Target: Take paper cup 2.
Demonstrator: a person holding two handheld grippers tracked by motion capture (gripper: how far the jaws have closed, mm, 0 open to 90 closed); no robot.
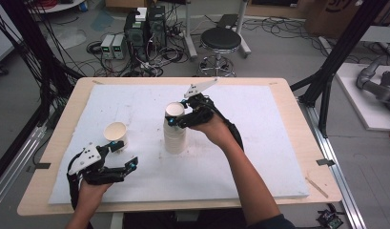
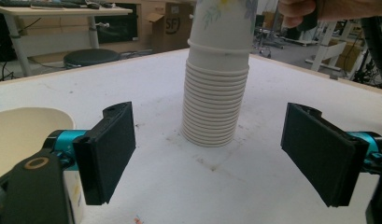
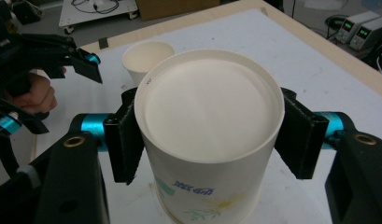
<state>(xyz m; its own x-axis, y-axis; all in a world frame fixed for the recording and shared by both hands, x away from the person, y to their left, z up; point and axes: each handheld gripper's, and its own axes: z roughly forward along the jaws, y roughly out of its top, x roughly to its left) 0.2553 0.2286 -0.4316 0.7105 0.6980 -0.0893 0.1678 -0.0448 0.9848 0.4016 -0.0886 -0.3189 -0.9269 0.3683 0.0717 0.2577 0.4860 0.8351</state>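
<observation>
Top cup (image 3: 209, 135): nearest the lens in the right gripper view, clamped between the pads of the right gripper (image 1: 176, 119).
Location: atop the cup stack (image 1: 175, 138), mid-table.
Left gripper (image 1: 122, 156): jaws apart, empty, near-left.
Single cup (image 1: 116, 134): left of the stack.
Table (image 1: 278, 124): white surface.

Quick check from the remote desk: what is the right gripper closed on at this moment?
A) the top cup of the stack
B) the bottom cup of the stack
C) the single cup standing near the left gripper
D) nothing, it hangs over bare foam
A: in the right gripper view the right gripper has both pads pressed on the sides of the top cup of the stack.
</observation>
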